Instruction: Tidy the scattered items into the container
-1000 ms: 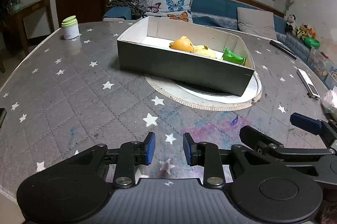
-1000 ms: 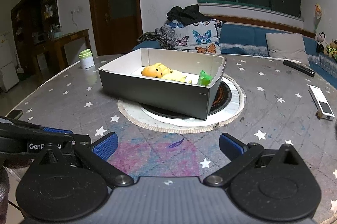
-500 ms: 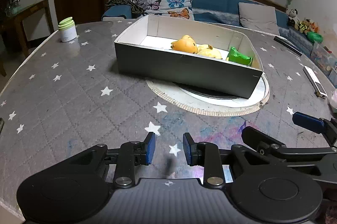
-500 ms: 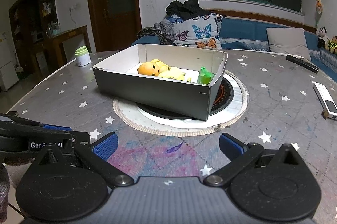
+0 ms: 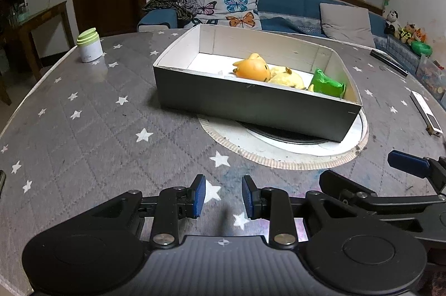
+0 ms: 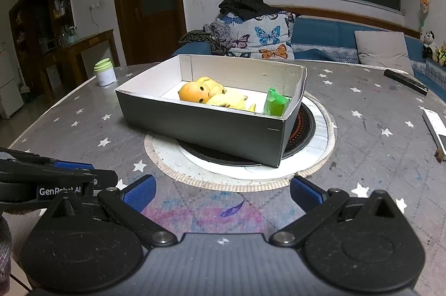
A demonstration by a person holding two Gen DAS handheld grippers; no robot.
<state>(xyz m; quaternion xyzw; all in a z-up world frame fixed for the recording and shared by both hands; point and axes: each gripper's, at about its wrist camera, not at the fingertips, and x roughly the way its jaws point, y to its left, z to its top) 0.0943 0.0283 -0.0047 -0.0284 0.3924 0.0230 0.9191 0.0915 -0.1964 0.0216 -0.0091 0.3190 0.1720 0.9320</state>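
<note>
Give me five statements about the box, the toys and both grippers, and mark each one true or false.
1. The orange toy lies inside the box. True.
2. The green toy sits on the table outside the box. False: it is in the box, at the end near the right-hand wall.
3. The right gripper is open and holds nothing. True.
4. The left gripper grips the yellow toy. False: nothing sits between its fingers; the yellow toy is in the box.
5. The green-lidded jar stands inside the box. False: it stands on the table, apart from it.
</note>
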